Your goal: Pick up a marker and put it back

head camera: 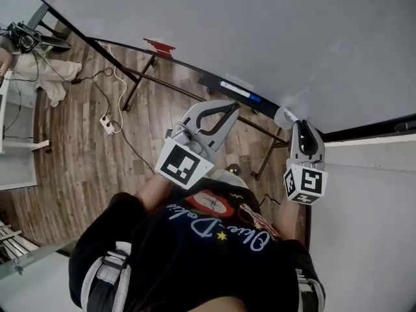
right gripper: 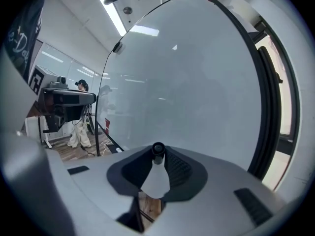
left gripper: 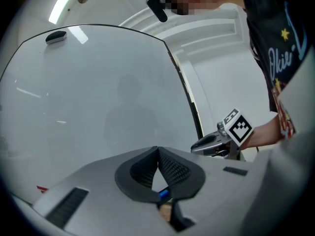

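A large whiteboard (head camera: 260, 31) is filling the upper part of the head view, with wooden floor (head camera: 78, 148) lying to its lower left. A blue-ended pen (head camera: 239, 91) is resting on the board's ledge (head camera: 214, 82) near the middle of the frame. The left gripper (head camera: 229, 109) is pointing toward that ledge just below it. At the right of the frame the right gripper (head camera: 300, 130) is holding a white marker (head camera: 284, 117) off the ledge, close to the board's lower edge.

In the left gripper view the left gripper (left gripper: 157, 150) is showing its tips pressed together with nothing pinched. A blue speck is showing through the gap under them. The whiteboard (left gripper: 98, 97) is spreading behind, and the right gripper (left gripper: 216, 142) is hanging at the right of the frame.

In the right gripper view the right gripper (right gripper: 158, 154) is pinching the white marker (right gripper: 156, 176) between its pads. The marker's black end is pointing forward at the whiteboard (right gripper: 197, 82).
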Demonstrator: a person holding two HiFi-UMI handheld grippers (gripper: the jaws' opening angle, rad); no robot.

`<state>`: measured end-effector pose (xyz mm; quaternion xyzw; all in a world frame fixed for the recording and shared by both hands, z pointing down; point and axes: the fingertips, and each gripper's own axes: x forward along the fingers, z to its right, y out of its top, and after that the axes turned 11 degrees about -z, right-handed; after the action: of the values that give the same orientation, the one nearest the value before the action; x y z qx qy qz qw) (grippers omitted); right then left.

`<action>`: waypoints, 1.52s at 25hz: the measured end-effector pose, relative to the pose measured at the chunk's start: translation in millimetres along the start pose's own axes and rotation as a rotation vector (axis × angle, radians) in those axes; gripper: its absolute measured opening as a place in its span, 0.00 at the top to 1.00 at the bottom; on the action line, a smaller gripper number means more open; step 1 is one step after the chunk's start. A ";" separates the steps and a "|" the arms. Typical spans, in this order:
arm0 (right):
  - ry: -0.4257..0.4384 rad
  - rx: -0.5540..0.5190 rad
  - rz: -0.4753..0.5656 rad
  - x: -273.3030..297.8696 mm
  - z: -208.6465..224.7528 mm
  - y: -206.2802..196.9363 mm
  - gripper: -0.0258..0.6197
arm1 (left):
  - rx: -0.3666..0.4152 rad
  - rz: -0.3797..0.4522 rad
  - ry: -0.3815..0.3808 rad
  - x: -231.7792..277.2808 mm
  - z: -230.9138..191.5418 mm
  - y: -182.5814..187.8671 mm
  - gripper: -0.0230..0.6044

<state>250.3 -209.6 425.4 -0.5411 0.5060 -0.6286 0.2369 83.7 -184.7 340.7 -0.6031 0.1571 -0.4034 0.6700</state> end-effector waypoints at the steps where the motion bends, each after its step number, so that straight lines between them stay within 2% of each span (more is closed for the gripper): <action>1: 0.000 -0.004 -0.004 -0.2 -0.4 0.8 0.85 | -0.002 0.000 -0.001 0.4 0.1 0.2 0.96; 9: 0.031 -0.084 -0.044 2.5 -10.6 11.4 0.85 | 0.023 0.005 -0.032 3.8 3.4 4.0 0.96; 17: 0.018 -0.119 -0.032 -5.0 -11.8 23.7 0.85 | -0.021 0.013 -0.015 2.7 -2.1 1.6 0.96; 25: 0.001 -0.131 0.025 -27.9 -7.8 46.7 0.85 | -0.059 0.016 -0.017 3.6 0.2 2.4 0.96; 38: -0.032 -0.120 0.146 -74.5 2.0 76.4 0.85 | -0.036 0.031 -0.065 7.9 21.2 13.1 0.96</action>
<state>255.6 -176.0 324.3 -0.5259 0.5769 -0.5695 0.2576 108.0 -176.7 335.3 -0.6252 0.1516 -0.3704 0.6701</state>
